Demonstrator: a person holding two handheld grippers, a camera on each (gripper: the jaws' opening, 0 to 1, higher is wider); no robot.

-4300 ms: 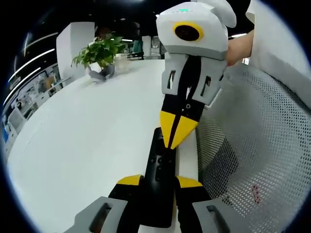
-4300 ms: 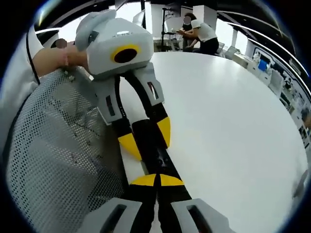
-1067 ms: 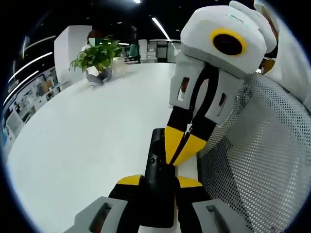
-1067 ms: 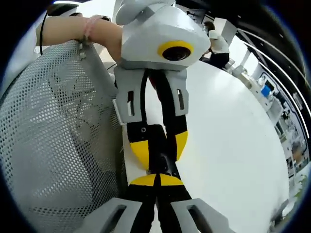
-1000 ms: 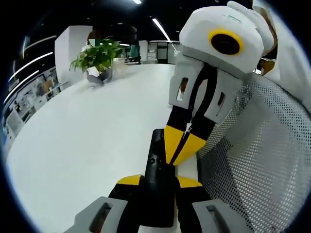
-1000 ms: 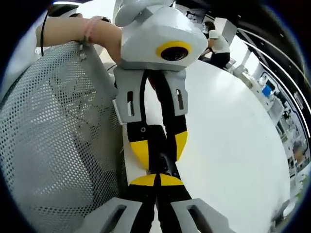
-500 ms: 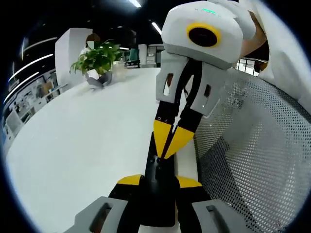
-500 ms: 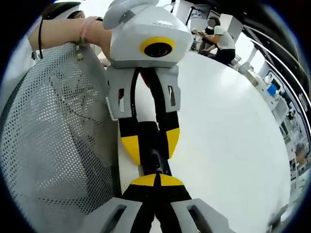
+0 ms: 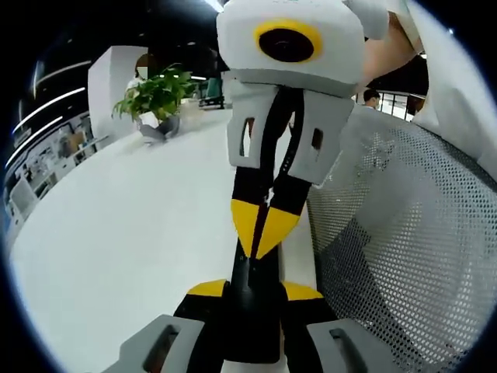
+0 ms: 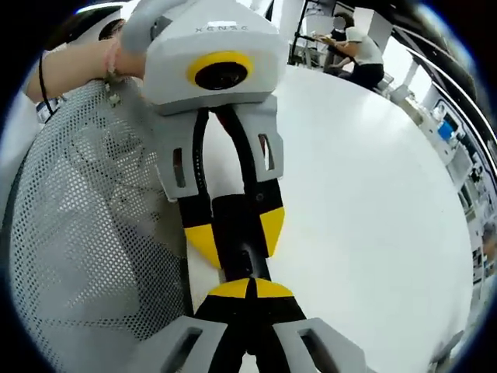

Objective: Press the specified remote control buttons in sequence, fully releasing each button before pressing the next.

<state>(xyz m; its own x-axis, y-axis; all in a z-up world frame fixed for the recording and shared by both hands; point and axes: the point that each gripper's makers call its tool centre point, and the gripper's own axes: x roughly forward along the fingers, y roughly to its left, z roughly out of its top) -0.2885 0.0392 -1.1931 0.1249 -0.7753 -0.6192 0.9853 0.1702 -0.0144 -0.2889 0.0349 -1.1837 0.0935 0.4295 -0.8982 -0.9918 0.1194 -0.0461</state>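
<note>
Here the left gripper [image 9: 252,289] pinches a black remote control [image 9: 250,307] lengthwise, its long axis running away along the jaws over the white surface [image 9: 132,225]. The right gripper [image 10: 250,289], jaws pressed together, sets its yellow tips on the remote's far end, beside a grey mesh chair back [image 9: 404,256].

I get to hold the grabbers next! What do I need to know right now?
Left gripper: shut on the black remote, holding it over the white table.
Right gripper: jaws shut, yellow tips resting on the remote's top face, as if pressing a button. Which button is hidden.
A mesh chair back sits close beside the remote; a potted plant stands far across the table.
Done: the pictures cannot tell how many presses are finished.
Left: lift the right gripper fully off before any next press, keeping the remote in sight.
</note>
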